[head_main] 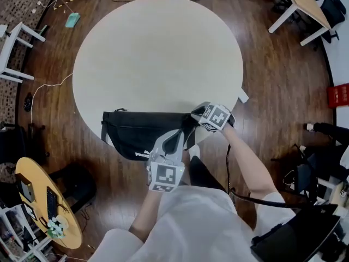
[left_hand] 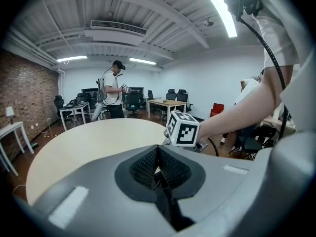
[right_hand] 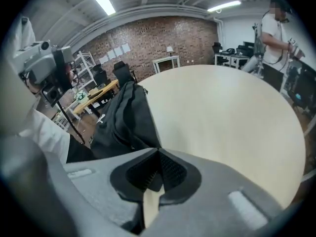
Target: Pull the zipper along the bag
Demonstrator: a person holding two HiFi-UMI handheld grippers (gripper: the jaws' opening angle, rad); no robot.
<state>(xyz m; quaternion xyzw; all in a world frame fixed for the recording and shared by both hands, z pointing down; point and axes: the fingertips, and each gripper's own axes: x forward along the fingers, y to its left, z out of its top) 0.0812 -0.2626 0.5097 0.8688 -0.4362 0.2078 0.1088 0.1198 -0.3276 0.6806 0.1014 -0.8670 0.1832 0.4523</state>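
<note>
A black waist bag [head_main: 136,132] lies at the near edge of the round pale table [head_main: 158,53], its lower side drooping over the rim. My left gripper [head_main: 177,137] comes in from the near side onto the bag's right part. In the left gripper view its jaws [left_hand: 158,174] are shut with a small dark piece, seemingly the zipper pull, pinched between the pads; the bag itself is hidden below them. My right gripper [head_main: 195,115] is at the bag's right end. In the right gripper view those jaws [right_hand: 154,174] are shut on black fabric, and the bag [right_hand: 123,117] stretches away to the left.
The tabletop [right_hand: 222,117] beyond the bag is bare. A person [left_hand: 112,90] stands past the far side of the table, among desks and chairs. A small orange table [head_main: 43,201] stands on the wood floor at lower left, and a camera on a stand [right_hand: 42,63] is close by.
</note>
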